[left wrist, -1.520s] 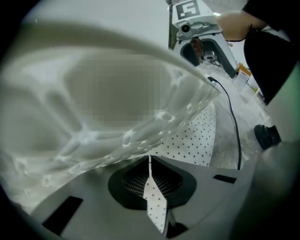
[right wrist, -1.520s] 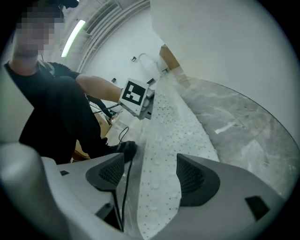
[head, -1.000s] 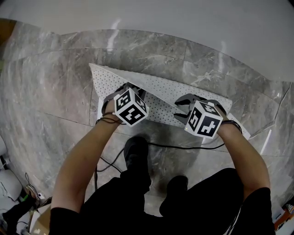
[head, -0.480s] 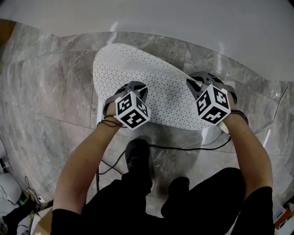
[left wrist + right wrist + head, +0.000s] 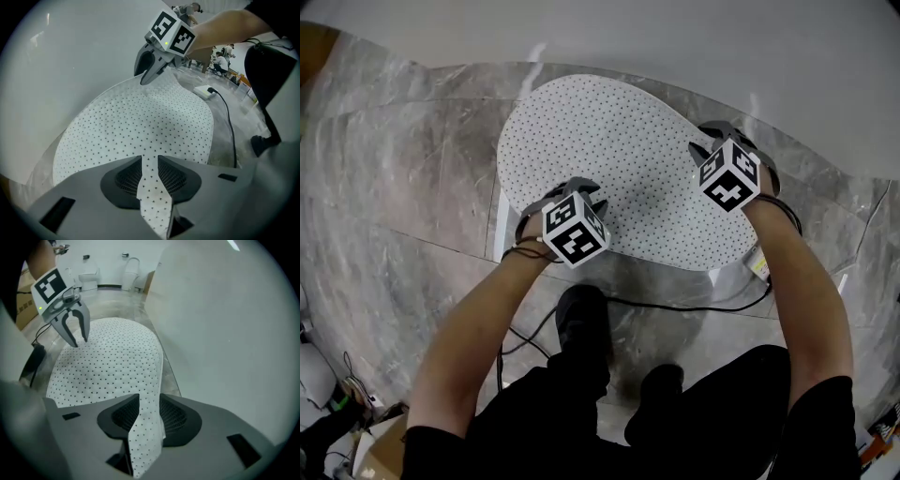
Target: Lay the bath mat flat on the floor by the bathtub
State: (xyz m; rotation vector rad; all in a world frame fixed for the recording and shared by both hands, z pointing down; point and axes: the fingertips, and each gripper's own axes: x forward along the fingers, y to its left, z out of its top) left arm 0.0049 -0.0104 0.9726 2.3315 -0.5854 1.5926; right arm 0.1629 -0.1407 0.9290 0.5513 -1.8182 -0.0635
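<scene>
Head view: bath mat (image 5: 619,178) spread wide at 12 o'clock on floor (image 5: 412,187), against bathtub (image 5: 675,37); a second ago a narrow folded strip.
Left gripper view: left gripper (image 5: 150,161) at mat's 8 o'clock, jaws just opened, edge loose between.
Right gripper view: right gripper (image 5: 150,399) at 3 o'clock, likewise released, edge between.
Judged: laying nearly complete.

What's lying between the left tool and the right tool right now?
Only the bath mat, shown best in the head view. The jaws of the left tool and right tool have just been opening, each with mat edge between them.
</scene>
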